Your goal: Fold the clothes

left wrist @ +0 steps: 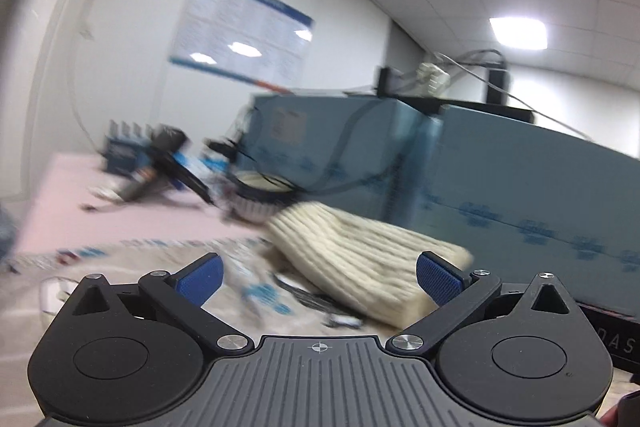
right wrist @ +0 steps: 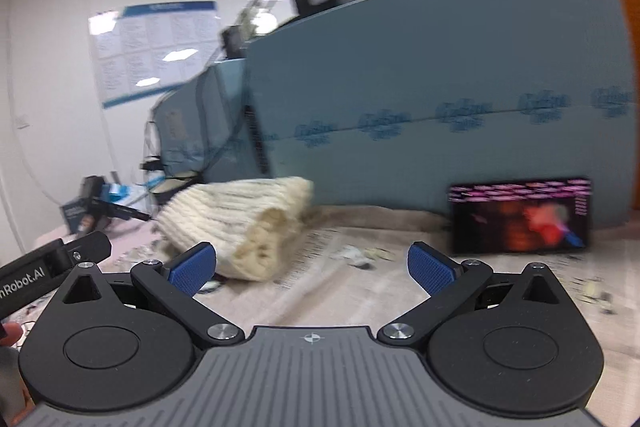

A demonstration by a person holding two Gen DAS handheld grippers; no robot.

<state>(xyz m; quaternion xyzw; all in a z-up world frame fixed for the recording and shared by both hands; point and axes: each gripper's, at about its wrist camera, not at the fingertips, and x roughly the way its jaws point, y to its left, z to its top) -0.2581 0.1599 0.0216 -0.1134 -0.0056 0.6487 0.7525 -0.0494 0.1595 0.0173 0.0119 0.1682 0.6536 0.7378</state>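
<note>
Left hand-held gripper (left wrist: 319,281): fingers spread wide, nothing between the blue pads (left wrist: 202,279). It was held above the surface (left wrist: 160,291), pointed roughly level toward the blue foam boards (left wrist: 500,187), with the view rolled so the room leaned to one side. Motion blur over the whole left wrist view.

Right hand-held gripper (right wrist: 312,269): also spread wide, pads (right wrist: 192,269) empty. It was held low over the surface (right wrist: 360,303), aimed nearly level at the boards (right wrist: 440,87). Part of the left unit's black body (right wrist: 52,267) showed at the left edge of the right wrist view, so the two sat side by side, close but apart.

Task item: a cream ribbed knit garment (left wrist: 360,259), lying bunched or folded in a thick bundle on the patterned cloth covering the surface, just ahead of both grippers and touching neither. In the right wrist view the knit (right wrist: 236,223) sat left of centre, its open thick end facing the camera, behind the left pad. In the left wrist view it lay centre-right, near the foot of the boards.

Other: a tablet with a lit screen (right wrist: 520,219) stood propped against the boards, right of the knit and well apart from it. Dark clutter (left wrist: 160,163) on the pink area at far left, too blurred to identify. Wall poster (left wrist: 244,31) behind.
</note>
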